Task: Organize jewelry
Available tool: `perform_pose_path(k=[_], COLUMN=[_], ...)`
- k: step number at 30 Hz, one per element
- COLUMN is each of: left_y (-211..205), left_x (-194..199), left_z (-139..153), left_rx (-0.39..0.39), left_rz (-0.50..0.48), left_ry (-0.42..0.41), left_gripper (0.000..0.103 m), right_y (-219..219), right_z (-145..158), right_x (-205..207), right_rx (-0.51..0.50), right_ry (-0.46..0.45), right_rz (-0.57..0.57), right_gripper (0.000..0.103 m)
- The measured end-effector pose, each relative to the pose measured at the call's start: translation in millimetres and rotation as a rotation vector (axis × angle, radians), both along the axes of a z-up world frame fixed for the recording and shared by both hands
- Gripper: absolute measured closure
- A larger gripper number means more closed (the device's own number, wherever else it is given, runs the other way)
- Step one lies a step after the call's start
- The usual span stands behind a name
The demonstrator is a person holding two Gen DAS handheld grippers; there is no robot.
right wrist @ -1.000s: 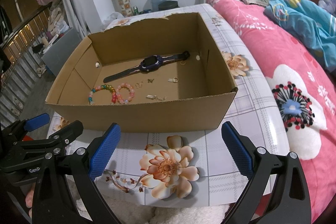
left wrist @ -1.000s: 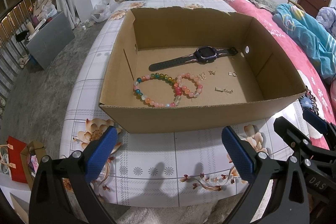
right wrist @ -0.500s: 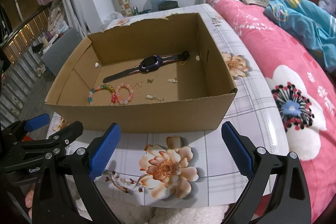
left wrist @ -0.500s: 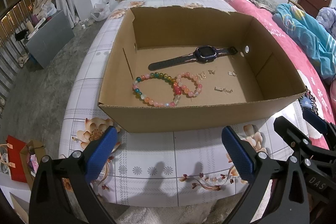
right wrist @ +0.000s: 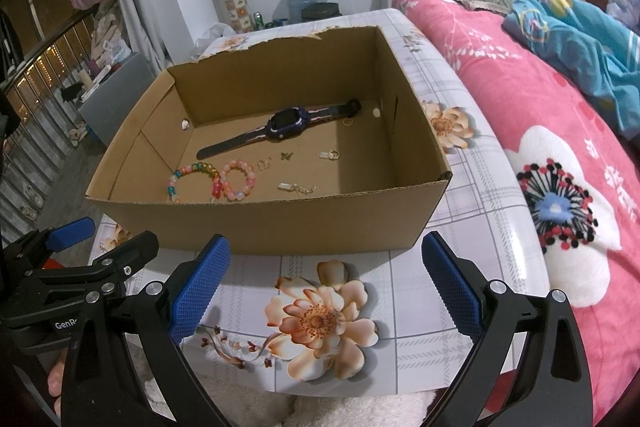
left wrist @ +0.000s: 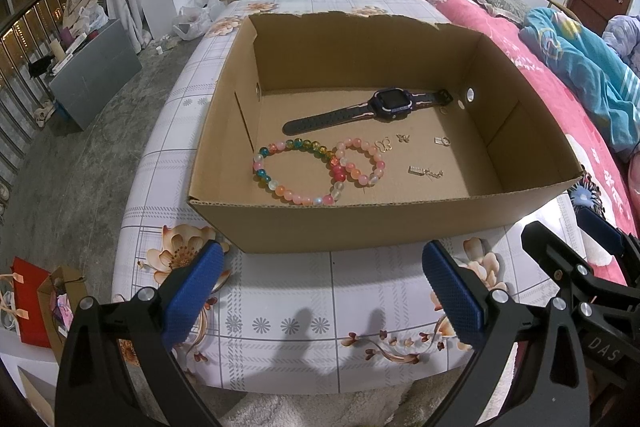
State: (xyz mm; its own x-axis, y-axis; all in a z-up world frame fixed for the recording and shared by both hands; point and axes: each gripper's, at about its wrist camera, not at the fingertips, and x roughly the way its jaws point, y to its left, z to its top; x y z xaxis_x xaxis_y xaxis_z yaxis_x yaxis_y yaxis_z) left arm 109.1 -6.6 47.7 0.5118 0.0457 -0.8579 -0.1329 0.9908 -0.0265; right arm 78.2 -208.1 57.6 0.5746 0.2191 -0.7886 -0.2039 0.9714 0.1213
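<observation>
Hovering nearest the cameras, the left gripper (left wrist: 322, 291) and the right gripper (right wrist: 326, 279) both stood wide apart and held nothing, low over the floral surface (left wrist: 280, 307) just short of the cardboard box (left wrist: 360, 223). Beyond its near wall, on the box floor, lay a multicoloured bead bracelet (left wrist: 294, 171) touching a pink bead bracelet (left wrist: 360, 163), with a small chain clasp (left wrist: 426, 171) to their right. Farther in sat two butterfly charms (left wrist: 394, 141) and a ring piece (left wrist: 442, 141), then a dark watch (left wrist: 370, 109) laid diagonally near the far wall. All jewelry lay inside the box, loosely spread; whether sorting was finished or pending could not be judged. Any pick would require clearing the near wall from above and closing squarely on one piece, since the touching bracelets risked dragging together.
</observation>
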Motion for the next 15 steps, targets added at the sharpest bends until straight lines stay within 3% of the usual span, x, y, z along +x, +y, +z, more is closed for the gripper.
perform_pose_path(k=[15], left_y=[-0.2], left_x=[0.0], left_z=[-0.5], left_rx=[0.000], left_rz=[0.001], left_ry=[0.001], left_gripper=[0.006], right_y=[-0.9], right_z=[0.8], right_x=[0.2], right_rx=[0.001], right_ry=[0.000], right_rz=[-0.001], right_gripper=[0.011])
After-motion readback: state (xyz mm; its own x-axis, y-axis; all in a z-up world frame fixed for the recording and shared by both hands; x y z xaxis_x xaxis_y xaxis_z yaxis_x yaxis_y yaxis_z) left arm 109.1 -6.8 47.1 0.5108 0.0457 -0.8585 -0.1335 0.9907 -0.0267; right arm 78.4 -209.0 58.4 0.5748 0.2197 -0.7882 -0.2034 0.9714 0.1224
